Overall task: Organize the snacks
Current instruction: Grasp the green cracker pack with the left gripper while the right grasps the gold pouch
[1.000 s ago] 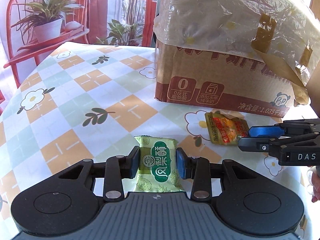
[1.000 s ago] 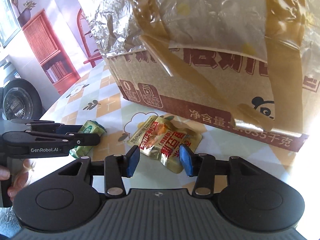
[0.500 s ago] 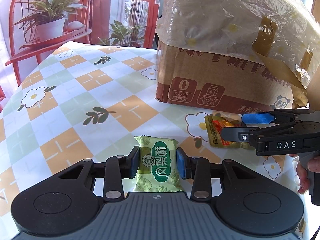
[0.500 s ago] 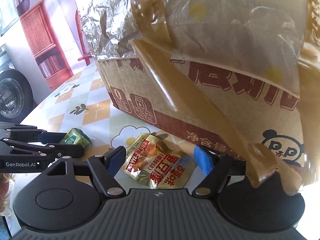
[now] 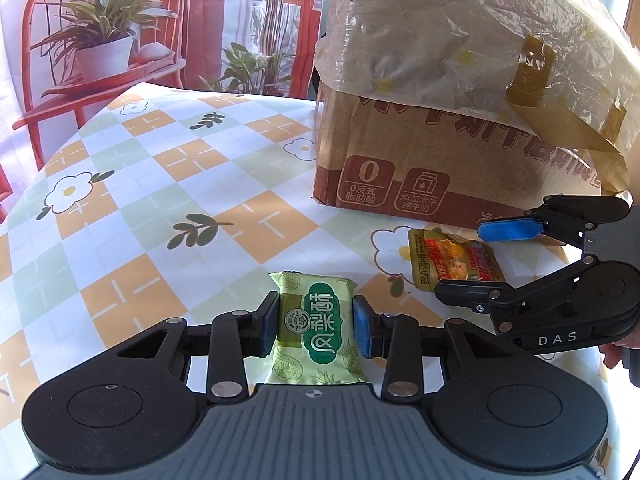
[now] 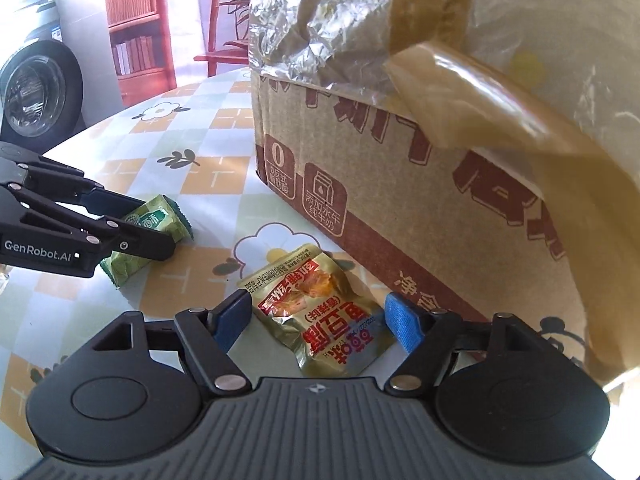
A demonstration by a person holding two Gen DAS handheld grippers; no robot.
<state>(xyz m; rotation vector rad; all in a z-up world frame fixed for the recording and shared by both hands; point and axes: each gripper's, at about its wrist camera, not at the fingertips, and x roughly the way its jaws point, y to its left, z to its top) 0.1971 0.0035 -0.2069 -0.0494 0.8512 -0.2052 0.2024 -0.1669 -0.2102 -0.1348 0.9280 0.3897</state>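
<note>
The left gripper (image 5: 316,330) is still clamping the green snack packet (image 5: 318,330), unmoved; the right gripper (image 6: 318,316) is spreading wider than before, its jaws apart around the gold snack pouch (image 6: 320,318), lying untouched between them beside the cardboard box (image 6: 400,184) on the checked tablecloth (image 5: 160,200)

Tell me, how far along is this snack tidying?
Early on, by the look of it. Nothing visibly put away: the box is covered with plastic and both snacks are at table level. In hand: the left tool is clamped on the green pack. The right tool is open around the gold pouch, not gripping. Left: grab the pouch and store both.
</note>
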